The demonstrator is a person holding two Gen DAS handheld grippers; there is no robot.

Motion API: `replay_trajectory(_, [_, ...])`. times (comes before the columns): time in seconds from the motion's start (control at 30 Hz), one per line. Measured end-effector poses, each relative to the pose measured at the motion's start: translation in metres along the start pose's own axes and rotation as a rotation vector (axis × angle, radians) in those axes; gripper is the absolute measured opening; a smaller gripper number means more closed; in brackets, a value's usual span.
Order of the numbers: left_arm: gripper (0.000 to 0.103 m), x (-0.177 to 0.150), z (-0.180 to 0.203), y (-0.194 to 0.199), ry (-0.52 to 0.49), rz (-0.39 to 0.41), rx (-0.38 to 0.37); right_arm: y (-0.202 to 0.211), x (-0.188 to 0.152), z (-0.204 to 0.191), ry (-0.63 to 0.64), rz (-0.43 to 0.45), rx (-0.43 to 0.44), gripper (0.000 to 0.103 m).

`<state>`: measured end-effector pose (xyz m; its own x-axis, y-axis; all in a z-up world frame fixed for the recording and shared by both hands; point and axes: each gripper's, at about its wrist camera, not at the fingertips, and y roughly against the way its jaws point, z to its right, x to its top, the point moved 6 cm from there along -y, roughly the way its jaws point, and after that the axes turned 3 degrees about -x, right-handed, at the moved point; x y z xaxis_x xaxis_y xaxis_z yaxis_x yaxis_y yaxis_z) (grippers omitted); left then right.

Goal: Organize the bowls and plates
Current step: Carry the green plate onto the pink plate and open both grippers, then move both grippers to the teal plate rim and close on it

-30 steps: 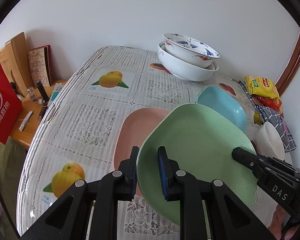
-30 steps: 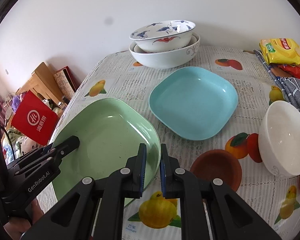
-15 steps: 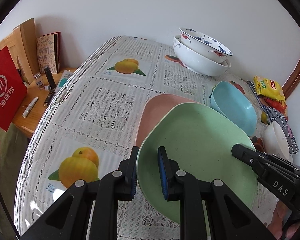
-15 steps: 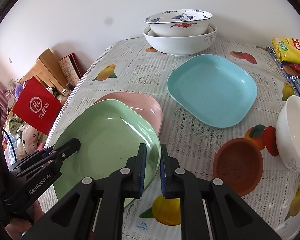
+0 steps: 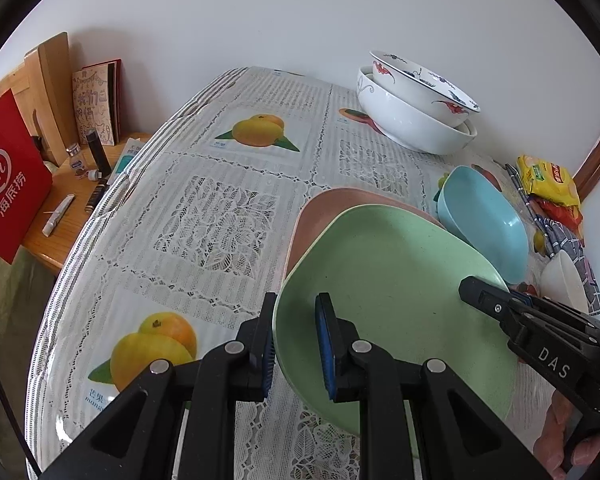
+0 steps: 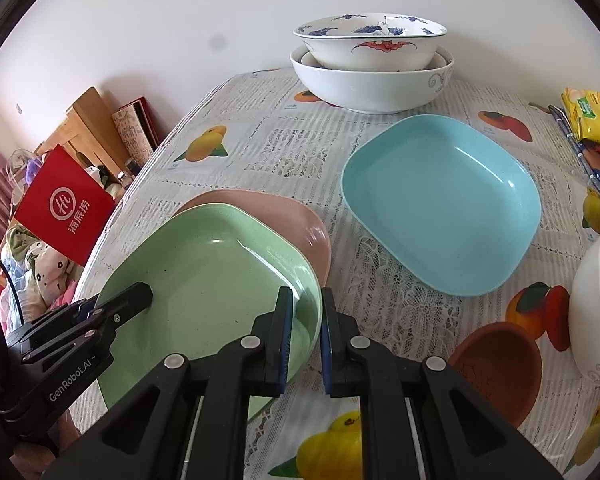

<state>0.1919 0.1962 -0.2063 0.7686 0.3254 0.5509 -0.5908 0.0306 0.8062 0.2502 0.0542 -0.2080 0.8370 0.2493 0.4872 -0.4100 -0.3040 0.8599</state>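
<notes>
The left gripper (image 6: 140, 294) body carries the white marking "GenRobot.AI" along its side, and the right gripper (image 5: 476, 292) body carries the white letters "DAS". The red bag (image 5: 8, 176) beside the table shows a white circular logo above three white Chinese characters, "海底捞", legible in both wrist views (image 6: 66, 204). The tablecloth (image 5: 220, 208) bears small captions under its fruit pictures, one reading "芒果" with Latin letters beginning "mang" beneath it; the print on the yellow snack packet (image 5: 548, 178) and on the illustrated booklet (image 5: 96, 108) is too small or blurred to read.
</notes>
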Motion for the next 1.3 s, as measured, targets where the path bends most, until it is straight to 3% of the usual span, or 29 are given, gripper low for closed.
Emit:
replay_trajectory(0.47, [0.018, 0.007, -0.007, -0.009, 0.030, -0.012, -0.023, -0.009, 0.027, -0.010, 0.086, 0.043, -0.014, 0.013])
replay_trajectory(0.6, [0.018, 0.006, -0.007, -0.013, 0.039, -0.021, -0.039, -0.011, 0.032, -0.010, 0.098, 0.055, -0.009, 0.018])
replay_trajectory(0.73, [0.019, 0.006, -0.006, -0.013, 0.047, -0.024, -0.047, -0.008, 0.036, -0.014, 0.135, 0.093, -0.018, 0.037])
replay_trajectory(0.87, [0.027, 0.008, -0.003, -0.011, 0.041, -0.019, -0.048, -0.005, 0.037, -0.015, 0.133, 0.091, -0.012, 0.037])
replay_trajectory(1.1, [0.027, 0.009, 0.004, -0.004, 0.014, -0.011, -0.022, 0.012, 0.029, 0.003, 0.083, 0.098, -0.020, 0.038])
replay_trajectory(1.3, [0.028, 0.013, 0.011, 0.010, 0.007, 0.004, 0.004, 0.037, 0.021, 0.032, 0.032, 0.124, -0.065, 0.048])
